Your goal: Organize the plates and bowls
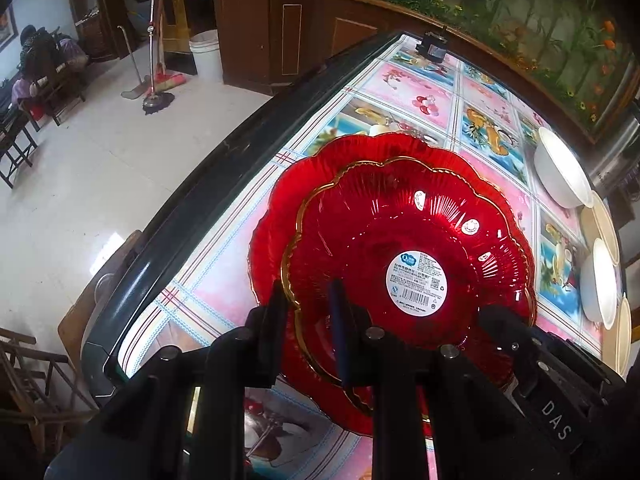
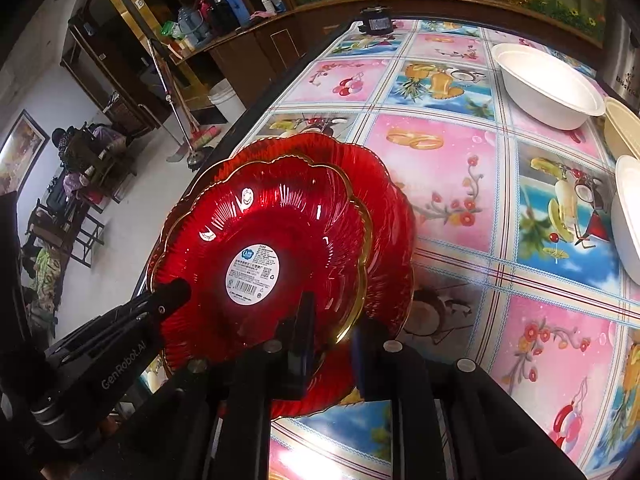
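A red ribbed plate with a gold scalloped rim and a round white label (image 1: 400, 240) (image 2: 260, 232) lies over a second, similar red plate (image 1: 280, 200) (image 2: 384, 208) near the table's left edge. My left gripper (image 1: 308, 320) (image 2: 178, 292) is shut on the upper plate's left rim, one finger inside the rim and one outside. On the opposite rim my right gripper (image 2: 332, 336) (image 1: 496, 316) is shut the same way. Whether the upper plate rests on the lower one I cannot tell.
The table (image 2: 460, 184) has a glossy cloth of fruit pictures and a dark edge (image 1: 200, 200) with floor beyond. At the right stand two white bowls (image 2: 548, 84) (image 2: 628, 220) and cream plates (image 2: 624, 124). A small black device (image 2: 376, 20) sits at the far end.
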### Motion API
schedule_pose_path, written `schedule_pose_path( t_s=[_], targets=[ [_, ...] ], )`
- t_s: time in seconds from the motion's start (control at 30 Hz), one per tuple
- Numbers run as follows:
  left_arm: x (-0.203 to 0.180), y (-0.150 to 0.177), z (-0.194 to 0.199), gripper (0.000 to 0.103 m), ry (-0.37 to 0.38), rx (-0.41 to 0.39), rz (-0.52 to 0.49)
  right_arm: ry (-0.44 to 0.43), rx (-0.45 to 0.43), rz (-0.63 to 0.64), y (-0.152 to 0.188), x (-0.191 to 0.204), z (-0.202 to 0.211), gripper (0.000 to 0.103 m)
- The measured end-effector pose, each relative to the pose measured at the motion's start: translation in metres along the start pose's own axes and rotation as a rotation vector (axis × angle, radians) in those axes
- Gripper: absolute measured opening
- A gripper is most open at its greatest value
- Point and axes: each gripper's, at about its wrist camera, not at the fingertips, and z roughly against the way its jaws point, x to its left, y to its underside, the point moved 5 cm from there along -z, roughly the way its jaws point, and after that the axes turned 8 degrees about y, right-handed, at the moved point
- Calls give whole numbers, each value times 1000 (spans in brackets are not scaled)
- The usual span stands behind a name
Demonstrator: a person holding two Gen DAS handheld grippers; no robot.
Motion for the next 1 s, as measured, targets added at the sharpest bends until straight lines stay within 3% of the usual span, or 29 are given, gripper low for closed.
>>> schedule_pose_path(
  t_s=[0.33,0.47,0.6,0.77,0.9,1.0],
  targets=[
    [1,1,3,18,10,8,17,28,9,19,3,6,3,22],
    [1,2,3,18,15,14,22,20,9,21,4,7,3,28],
    [-4,4,6,36,52,28,18,6,5,24,3,9,6,40],
    [-6,5,15,42,54,3,19,14,-3,20,3,9,11,49],
    [-1,2,26,63,32,-40,46,0,-12,7,2,4,15,53],
    [4,1,35,69,31,-75,59,-12,-27,6,1,4,22,60]
  ],
)
